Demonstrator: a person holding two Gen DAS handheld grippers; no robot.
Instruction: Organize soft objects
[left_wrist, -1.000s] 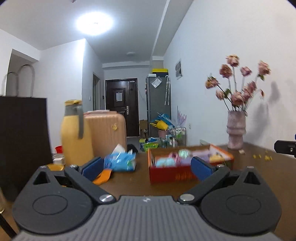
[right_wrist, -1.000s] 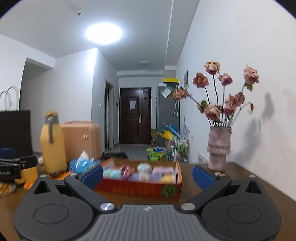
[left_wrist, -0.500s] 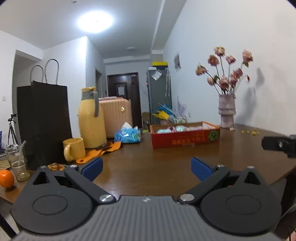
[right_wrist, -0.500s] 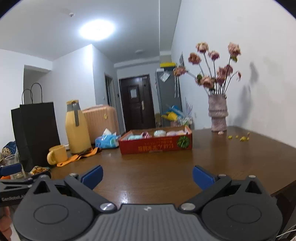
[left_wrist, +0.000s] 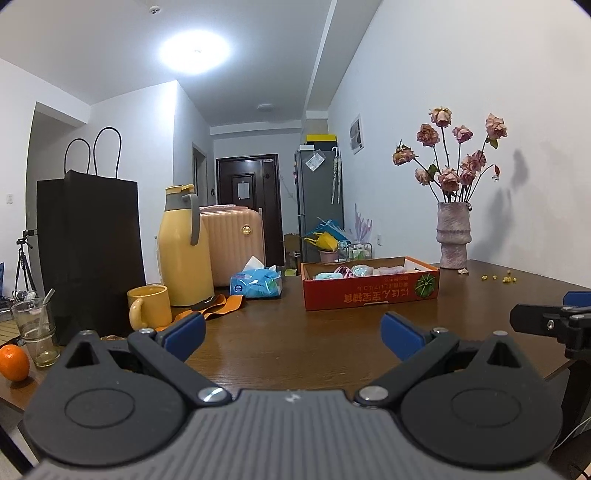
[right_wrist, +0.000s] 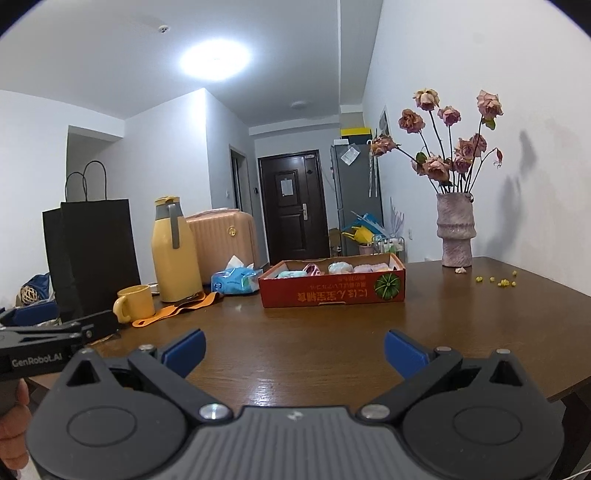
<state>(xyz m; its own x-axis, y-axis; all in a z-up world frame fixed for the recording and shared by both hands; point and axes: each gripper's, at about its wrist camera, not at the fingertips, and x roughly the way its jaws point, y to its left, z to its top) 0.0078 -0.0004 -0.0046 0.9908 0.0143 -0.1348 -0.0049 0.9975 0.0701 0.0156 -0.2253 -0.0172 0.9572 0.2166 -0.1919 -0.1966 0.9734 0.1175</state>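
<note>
Nearest the cameras, the left gripper (left_wrist: 291, 336) and the right gripper (right_wrist: 293, 349) both hang over the near edge of the dark brown wooden table (left_wrist: 332, 343), blue-padded fingers spread wide and grasping nothing. Farther in, a shallow red cardboard box (right_wrist: 332, 290) sits mid-table, holding pastel soft objects (right_wrist: 341, 266) in a row. Left of the box lie a blue tissue pack (right_wrist: 234, 278), an orange strap (right_wrist: 177, 308), a yellow mug (right_wrist: 135, 301) and a tall yellow thermos jug (right_wrist: 173, 251). Right of the box, nearer the wall, stands a pinkish ribbed vase of dried roses (right_wrist: 454, 236).
</note>
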